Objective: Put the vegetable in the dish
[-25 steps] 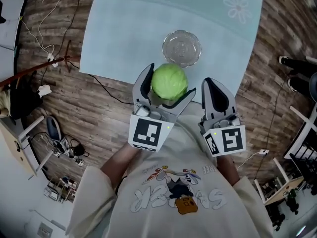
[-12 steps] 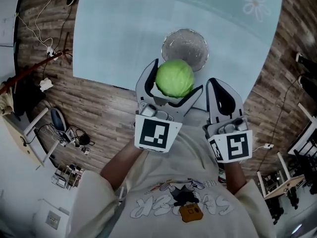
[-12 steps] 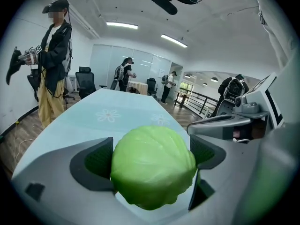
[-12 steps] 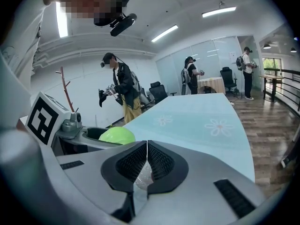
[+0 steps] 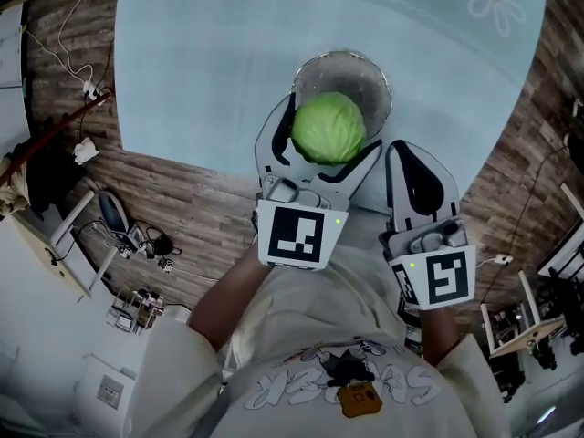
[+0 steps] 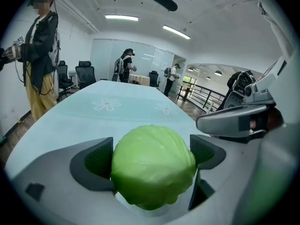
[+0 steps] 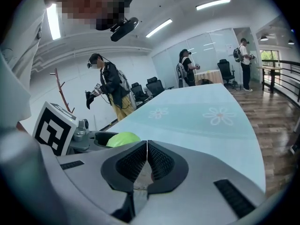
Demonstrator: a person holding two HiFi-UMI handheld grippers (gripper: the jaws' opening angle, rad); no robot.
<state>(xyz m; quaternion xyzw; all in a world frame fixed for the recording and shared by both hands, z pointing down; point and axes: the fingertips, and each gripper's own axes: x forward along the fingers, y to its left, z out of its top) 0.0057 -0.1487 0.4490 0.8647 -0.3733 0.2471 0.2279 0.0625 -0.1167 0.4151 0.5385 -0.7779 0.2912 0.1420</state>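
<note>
the left gripper is clamped on a green cabbage, its two dark pads pressing the head from either side. in the head view the cabbage sits over the near part of a clear glass dish, which stands close to the edge of a pale blue table with flower prints. whether the cabbage touches the dish cannot be told. the right gripper is just beside the left one, its jaws pressed together with nothing between them. a wooden floor lies beside the table.
</note>
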